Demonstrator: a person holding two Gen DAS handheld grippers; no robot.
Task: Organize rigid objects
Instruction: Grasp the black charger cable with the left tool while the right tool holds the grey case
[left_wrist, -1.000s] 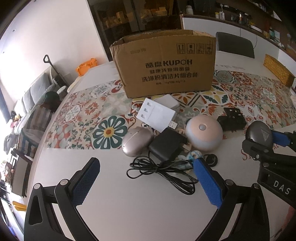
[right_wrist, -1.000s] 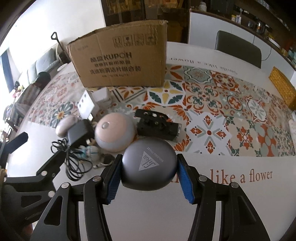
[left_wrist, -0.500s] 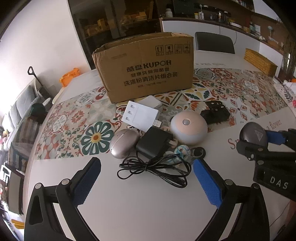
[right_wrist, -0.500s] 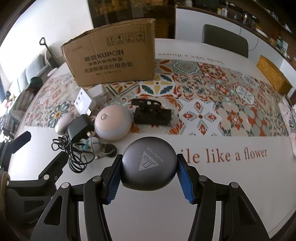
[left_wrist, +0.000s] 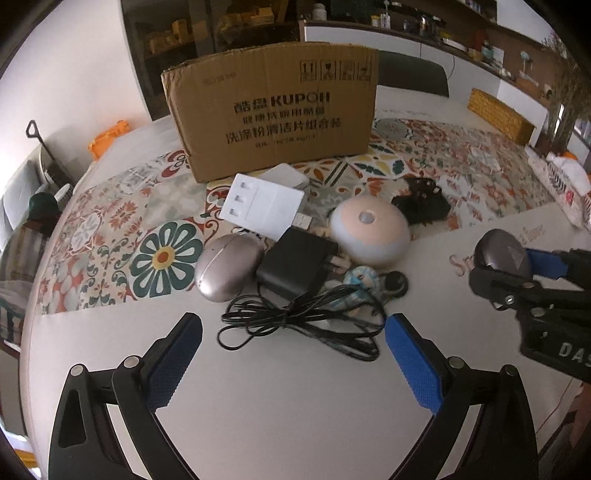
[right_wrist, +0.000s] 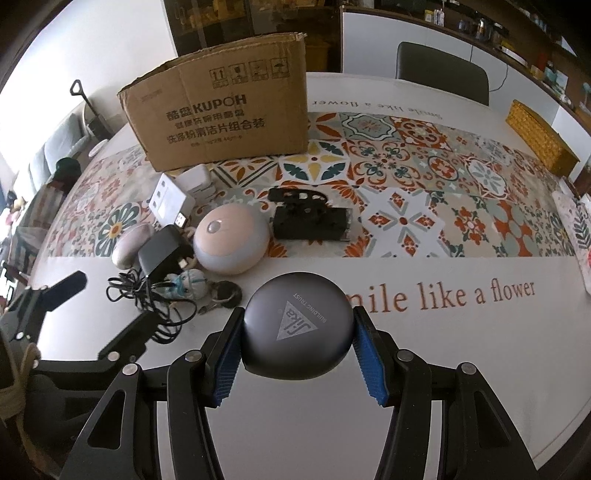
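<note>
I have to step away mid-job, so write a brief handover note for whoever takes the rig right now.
Right gripper: shut on the dark grey round Sika case, held above the table.
Left gripper: open, empty, facing the black cable.
On the table before the cardboard box: white charger, metallic pebble-shaped case, black adapter, pink dome lamp, black bracket, small figurine.
Done: case picked. Left: place it, likely in the box, then the rest.

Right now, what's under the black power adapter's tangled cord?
A small pale-blue figurine lies partly under the tangled black cord, beside a black ring. The rest of the figurine is covered by the cord, so it cannot be made out.
</note>
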